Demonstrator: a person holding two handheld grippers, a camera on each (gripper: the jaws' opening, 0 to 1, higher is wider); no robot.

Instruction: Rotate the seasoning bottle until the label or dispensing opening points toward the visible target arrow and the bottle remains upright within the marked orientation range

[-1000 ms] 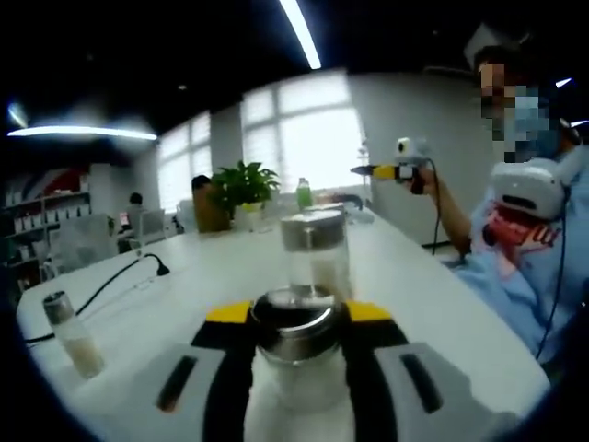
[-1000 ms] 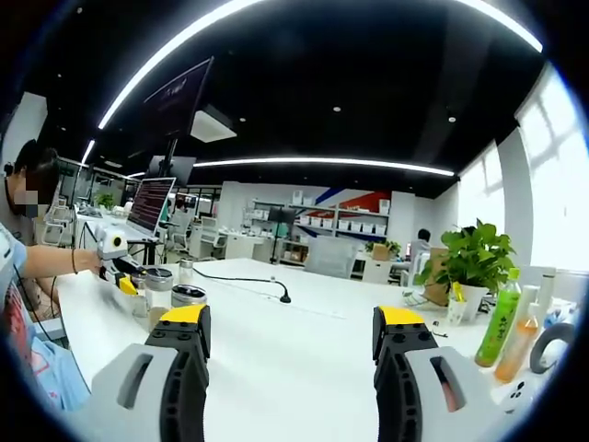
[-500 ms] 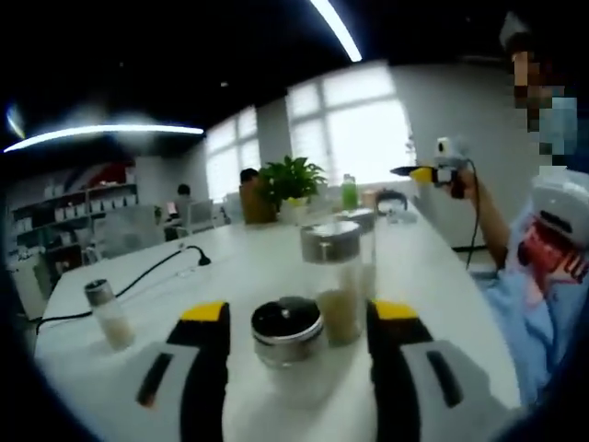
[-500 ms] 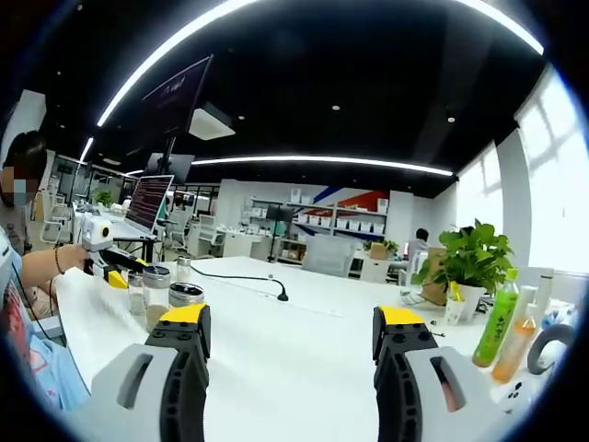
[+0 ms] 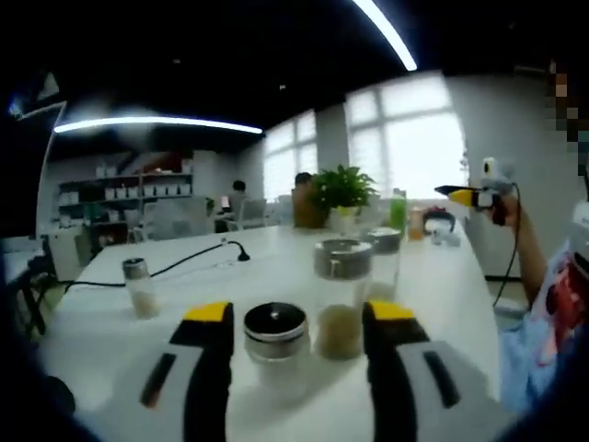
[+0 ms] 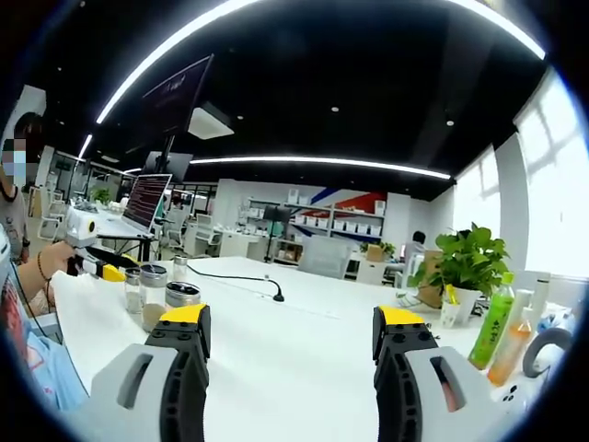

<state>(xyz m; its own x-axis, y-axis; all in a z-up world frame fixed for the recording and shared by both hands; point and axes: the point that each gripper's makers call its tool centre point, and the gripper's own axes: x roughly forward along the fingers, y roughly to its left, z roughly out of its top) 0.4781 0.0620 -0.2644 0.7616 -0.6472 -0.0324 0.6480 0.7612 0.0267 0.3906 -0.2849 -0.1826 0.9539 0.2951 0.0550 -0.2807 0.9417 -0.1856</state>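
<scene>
A second ago the left gripper (image 5: 293,354) was closed in around the short jar (image 5: 275,339), whose lid sat right between the yellow tips; now it has drawn back, the jaws stand wide apart and hold nothing, and the jar stands free on the table (image 5: 184,285) between the tips but clear of both. The jar is upright, its long axis vertical, with a dark round lid on top and white contents in the glass below; no label or opening can be made out, so which way it faces cannot be told. Touching or just beside the jar, on its right and a little behind, stands a taller glass bottle (image 5: 341,299) with a metal cap and tan seasoning in its lower part, also upright. A third capped bottle (image 5: 384,259) stands behind that one, and a small shaker (image 5: 140,287) stands well apart to the jar's left, near a black cable (image 5: 175,268). Far beyond the jar a potted plant (image 5: 342,191) and a green drink bottle (image 5: 398,209) stand at the table's far end. To the jar's right a person's hand holds the right gripper (image 5: 467,194) up in the air. In the right gripper view that gripper (image 6: 290,345) has its jaws spread wide over bare table, gripping nothing, as before.
</scene>
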